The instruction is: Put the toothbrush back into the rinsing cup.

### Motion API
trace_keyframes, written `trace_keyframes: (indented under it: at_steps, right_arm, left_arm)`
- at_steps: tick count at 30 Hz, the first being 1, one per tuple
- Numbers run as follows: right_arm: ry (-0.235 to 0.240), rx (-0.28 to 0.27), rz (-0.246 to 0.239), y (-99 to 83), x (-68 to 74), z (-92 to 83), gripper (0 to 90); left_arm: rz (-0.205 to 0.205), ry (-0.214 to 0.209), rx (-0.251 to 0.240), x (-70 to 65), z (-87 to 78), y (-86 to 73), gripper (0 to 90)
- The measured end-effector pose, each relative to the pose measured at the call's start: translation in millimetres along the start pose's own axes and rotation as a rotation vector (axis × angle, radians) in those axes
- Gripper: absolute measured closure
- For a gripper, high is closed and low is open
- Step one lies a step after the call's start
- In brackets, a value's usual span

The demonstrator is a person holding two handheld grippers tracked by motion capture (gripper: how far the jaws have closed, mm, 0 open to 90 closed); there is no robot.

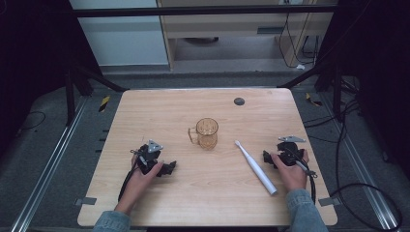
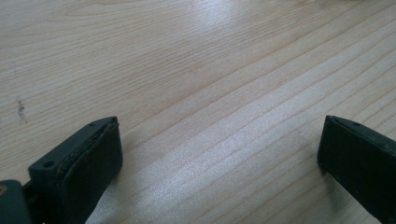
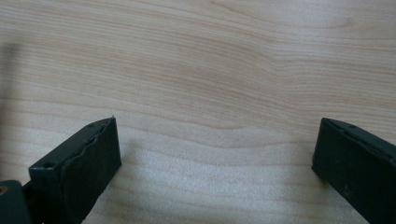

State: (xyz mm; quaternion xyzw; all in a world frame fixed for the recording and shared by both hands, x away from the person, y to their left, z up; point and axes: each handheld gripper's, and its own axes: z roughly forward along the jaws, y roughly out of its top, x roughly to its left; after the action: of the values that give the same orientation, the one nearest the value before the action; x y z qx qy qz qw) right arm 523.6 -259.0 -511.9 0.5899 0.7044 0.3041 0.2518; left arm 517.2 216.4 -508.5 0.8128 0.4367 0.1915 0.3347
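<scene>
White toothbrush (image 1: 255,166) lying flat at lower right of centre in the high view, slanted, brush end toward the amber glass mug (image 1: 207,133), which stands upright mid-frame with its handle to the left. Apart from each other, untouched. Just right of the toothbrush, right claw (image 1: 267,158) resting low on the desk (image 1: 159,104), spread wide, nothing between the jaws, probably placed for an easy reach to the handle. At lower left, left claw (image 1: 170,167) likewise spread and empty, well away from the mug, seemingly parked in wait.
</scene>
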Motion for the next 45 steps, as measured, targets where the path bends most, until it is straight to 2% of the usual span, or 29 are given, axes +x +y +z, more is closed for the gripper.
trace_keyframes:
  at_steps: [4, 7, 9, 11, 13, 14, 15, 18, 19, 21, 24, 25, 26, 27, 28, 29, 30, 35, 36, 38, 45]
  right_arm:
    - [0.003, -0.003, -0.006, -2.4, 0.3, -2.7, 3.0]
    - [0.013, -0.015, -0.008, -7.4, -0.3, -8.9, 7.8]
    - [0.012, 0.001, -0.005, -6.1, -2.0, -12.0, 14.2]
    - [0.036, 0.007, 0.031, -5.3, -4.6, -16.6, 16.2]
    - [0.045, 0.002, 0.032, -4.4, -4.6, -20.8, 16.7]
    - [0.017, -0.021, -0.016, -1.1, -0.4, -32.8, 17.7]
    - [0.017, -0.032, -0.034, 1.4, 1.9, -38.8, 16.7]
    - [0.023, -0.062, -0.071, 6.3, 9.6, -53.1, 13.1]
    - [0.023, -0.062, -0.071, 6.3, 9.6, -53.1, 13.1]
    - [0.048, -0.073, -0.094, 6.8, 18.2, -62.0, 12.0]
    - [0.068, -0.084, -0.123, 8.2, 27.5, -68.6, 20.8]
    - [0.068, -0.084, -0.123, 8.2, 27.5, -68.6, 20.8]
    - [0.105, -0.087, -0.137, 10.0, 34.9, -72.9, 25.8]
    - [0.105, -0.087, -0.137, 10.0, 34.9, -72.9, 25.8]
    - [0.117, -0.094, -0.151, 10.7, 38.5, -73.8, 27.3]
    - [0.122, -0.106, -0.190, 11.7, 45.8, -74.8, 28.8]
    - [0.125, -0.108, -0.200, 12.1, 48.8, -74.7, 29.1]
    - [0.146, -0.077, -0.212, 12.5, 58.2, -73.1, 29.7]
    - [0.140, -0.048, -0.225, 12.8, 63.3, -70.8, 27.6]
    - [0.145, -0.026, -0.232, 13.2, 69.1, -68.3, 27.1]
    - [0.151, 0.006, -0.261, 19.1, 84.5, -64.5, 26.3]
  left_arm:
    - [0.001, 0.000, 0.000, 0.1, 0.0, 0.0, 0.0]
    - [0.002, 0.000, 0.000, 0.2, 0.0, 0.1, 0.0]
    - [0.001, 0.000, 0.000, 0.1, 0.0, 0.1, 0.0]
    - [0.001, 0.000, 0.001, 0.2, 0.0, 0.1, 0.0]
    - [0.001, 0.000, 0.001, 0.1, 0.0, 0.1, 0.0]
    - [0.001, 0.000, 0.001, 0.1, 0.0, 0.1, 0.0]
    - [0.001, 0.000, 0.001, 0.1, 0.0, 0.1, 0.0]
    - [0.000, 0.000, 0.000, 0.0, 0.0, 0.0, 0.0]
    - [0.000, 0.000, 0.000, 0.0, 0.0, 0.0, 0.0]
    - [-0.001, 0.001, 0.000, 0.0, 0.0, 0.0, 0.0]
    - [-0.001, 0.001, 0.000, -0.1, -0.1, 0.0, 0.0]
    - [-0.001, 0.001, 0.000, -0.1, -0.1, 0.0, 0.0]
    - [-0.001, 0.001, 0.001, -0.1, -0.1, 0.0, 0.0]
    - [0.000, 0.001, 0.000, 0.0, -0.1, 0.0, 0.0]
    - [-0.001, 0.001, 0.000, 0.0, -0.1, 0.0, 0.0]
    - [-0.001, 0.001, 0.000, -0.1, -0.1, -0.1, 0.0]
    - [-0.001, 0.002, 0.000, -0.1, -0.1, -0.1, 0.0]
    - [-0.002, 0.002, 0.000, -0.2, -0.1, -0.1, 0.0]
    - [-0.002, 0.002, 0.000, -0.2, -0.1, -0.1, 0.0]
    - [-0.002, 0.002, 0.000, -0.2, -0.1, -0.1, 0.0]
    - [-0.002, 0.003, 0.000, -0.3, -0.1, -0.1, 0.0]
